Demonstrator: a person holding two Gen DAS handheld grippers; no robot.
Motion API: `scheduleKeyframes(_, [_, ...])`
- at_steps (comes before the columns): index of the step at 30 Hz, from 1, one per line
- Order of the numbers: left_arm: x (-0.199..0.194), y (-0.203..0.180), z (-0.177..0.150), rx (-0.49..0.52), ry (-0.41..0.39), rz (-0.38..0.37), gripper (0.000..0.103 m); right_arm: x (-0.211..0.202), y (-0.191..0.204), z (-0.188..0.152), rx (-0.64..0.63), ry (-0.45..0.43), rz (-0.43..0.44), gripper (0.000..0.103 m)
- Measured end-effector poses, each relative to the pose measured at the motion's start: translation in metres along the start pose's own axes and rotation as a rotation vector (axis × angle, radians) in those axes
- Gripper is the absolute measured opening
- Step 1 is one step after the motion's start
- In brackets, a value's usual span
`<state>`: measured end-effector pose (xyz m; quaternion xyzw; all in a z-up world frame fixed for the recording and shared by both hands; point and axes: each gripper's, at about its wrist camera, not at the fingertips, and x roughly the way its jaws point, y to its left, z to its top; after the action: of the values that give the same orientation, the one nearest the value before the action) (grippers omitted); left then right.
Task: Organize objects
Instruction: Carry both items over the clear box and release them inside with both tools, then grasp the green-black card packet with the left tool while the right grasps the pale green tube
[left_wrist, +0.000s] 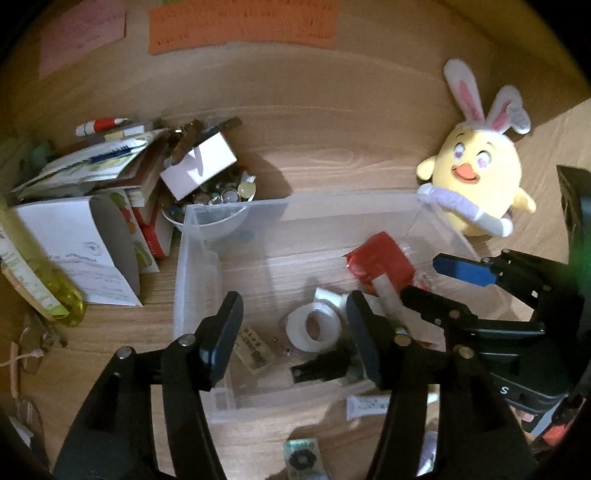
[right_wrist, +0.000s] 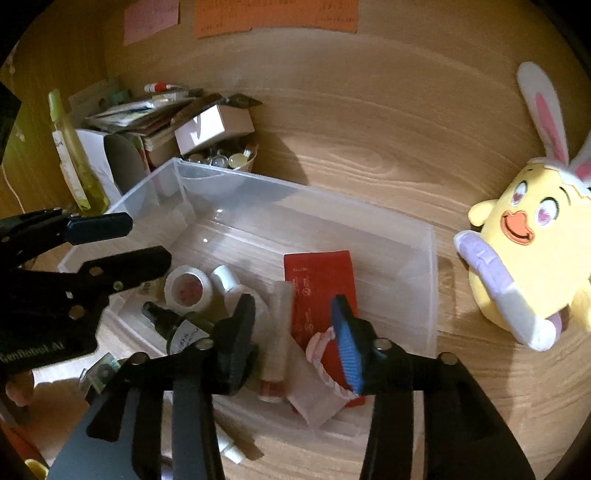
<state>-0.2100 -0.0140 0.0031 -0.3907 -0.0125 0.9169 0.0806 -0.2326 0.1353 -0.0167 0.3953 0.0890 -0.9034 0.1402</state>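
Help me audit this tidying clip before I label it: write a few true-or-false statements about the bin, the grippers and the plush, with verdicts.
1. The red packet lies inside the clear plastic bin. True.
2. The yellow chick plush sits in the bin. False: it rests on the wooden desk beside the bin.
3. The left gripper clamps the tape roll. False: its jaws are open, empty.
4. The right gripper is open above the bin. True.
5. The bowl of glass beads stands outside the bin. True.

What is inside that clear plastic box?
The clear plastic box holds a tape roll, red packet, dark bottle and clear tube. The claws hide items underneath.
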Motion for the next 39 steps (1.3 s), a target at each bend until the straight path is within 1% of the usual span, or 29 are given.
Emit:
scheduleKeyframes(1, [-0.005,-0.001,-0.001,0.002,-0.009,-0.002,0.065,-0.004,0.000,-0.001,0.002,-0.005,0.000,0.048])
scheduleKeyframes(2, [-0.012,-0.002,-0.002,0.007,-0.026,0.002,0.065,-0.010,-0.001,-0.003,0.006,-0.011,0.002,0.049])
scheduleKeyframes(3, [-0.017,-0.003,-0.003,0.013,-0.037,0.008,0.065,-0.015,-0.002,-0.006,0.010,-0.018,0.003,0.053])
scheduleKeyframes(4, [-0.022,-0.004,-0.005,0.018,-0.047,0.014,0.066,-0.019,-0.002,-0.007,0.013,-0.023,0.003,0.058])
scheduleKeyframes(5, [-0.029,-0.005,-0.007,0.025,-0.065,0.027,0.069,-0.025,-0.002,-0.009,0.017,-0.031,-0.001,0.060])
scheduleKeyframes(7, [-0.041,-0.005,-0.011,0.026,-0.096,0.051,0.083,-0.039,-0.005,-0.015,0.034,-0.051,-0.009,0.067])
scheduleKeyframes(8, [-0.047,-0.005,-0.014,0.025,-0.112,0.062,0.086,-0.047,-0.006,-0.020,0.041,-0.063,-0.007,0.069])
scheduleKeyframes(9, [-0.051,-0.005,-0.016,0.025,-0.121,0.068,0.089,-0.057,-0.006,-0.024,0.049,-0.078,-0.006,0.074])
scheduleKeyframes(10, [-0.055,-0.004,-0.019,0.024,-0.131,0.074,0.090,-0.062,-0.007,-0.027,0.054,-0.088,-0.009,0.080])
scheduleKeyframes(12, [-0.062,-0.004,-0.026,0.025,-0.140,0.083,0.090,-0.079,-0.008,-0.038,0.072,-0.119,-0.020,0.084])
scheduleKeyframes(14, [-0.066,-0.003,-0.035,0.021,-0.139,0.089,0.092,-0.089,-0.008,-0.046,0.080,-0.129,-0.025,0.085])
scheduleKeyframes(15, [-0.066,-0.003,-0.038,0.019,-0.137,0.089,0.095,-0.093,-0.007,-0.052,0.082,-0.126,-0.027,0.085])
scheduleKeyframes(19, [-0.066,-0.003,-0.056,0.020,-0.117,0.098,0.095,-0.099,-0.008,-0.074,0.104,-0.094,-0.023,0.085])
scheduleKeyframes(23, [-0.066,-0.005,-0.078,0.034,-0.099,0.115,0.095,-0.100,-0.012,-0.108,0.151,-0.032,0.002,0.085])
scheduleKeyframes(27, [-0.062,-0.007,-0.097,0.031,-0.061,0.100,0.095,-0.095,-0.011,-0.136,0.193,0.031,0.008,0.085])
scheduleKeyframes(32, [-0.056,-0.008,-0.112,0.025,-0.031,0.106,0.095,-0.085,-0.003,-0.153,0.214,0.083,0.049,0.085])
scheduleKeyframes(39, [-0.048,-0.005,-0.117,0.016,-0.003,0.112,0.095,-0.078,0.010,-0.165,0.181,0.104,0.054,0.084])
